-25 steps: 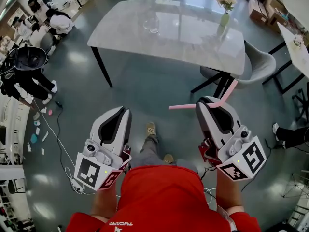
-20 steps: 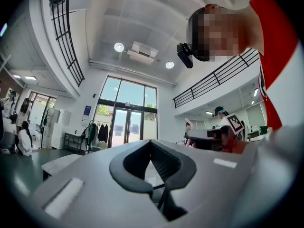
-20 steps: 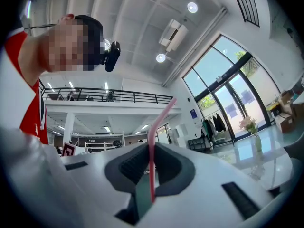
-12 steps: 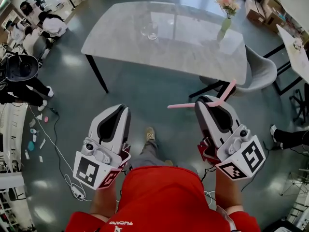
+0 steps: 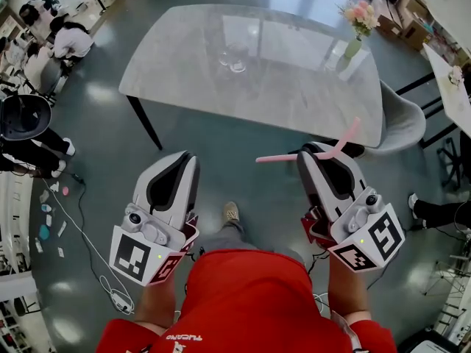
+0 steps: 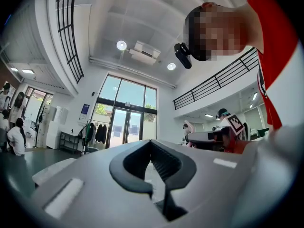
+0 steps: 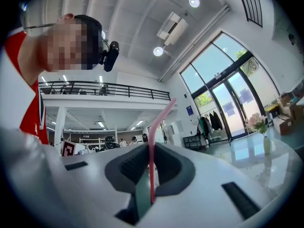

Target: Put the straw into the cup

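Observation:
In the head view a clear glass cup [image 5: 235, 56] stands near the far middle of a marble table [image 5: 294, 79]. My right gripper [image 5: 315, 150] is short of the table's near edge, over the floor. It is shut on a pink bent straw [image 5: 283, 157], which sticks out to the left and up to the right. In the right gripper view the straw [image 7: 153, 141] runs upright between the pads. My left gripper [image 5: 187, 156] is level with it on the left, over the floor. Its jaws are shut with nothing between them in the left gripper view [image 6: 156, 175].
A vase of pink flowers [image 5: 358, 22] stands at the table's far right corner. A grey chair [image 5: 403, 120] sits by the right end. People [image 5: 62, 41] crouch at the far left. Cables [image 5: 88, 234] trail over the floor at the left. A second table [image 5: 450, 72] lies at the right edge.
Both grippers have moved forward towards the table, whose near edge is now closer to them. The straw stays in the right gripper's grip.

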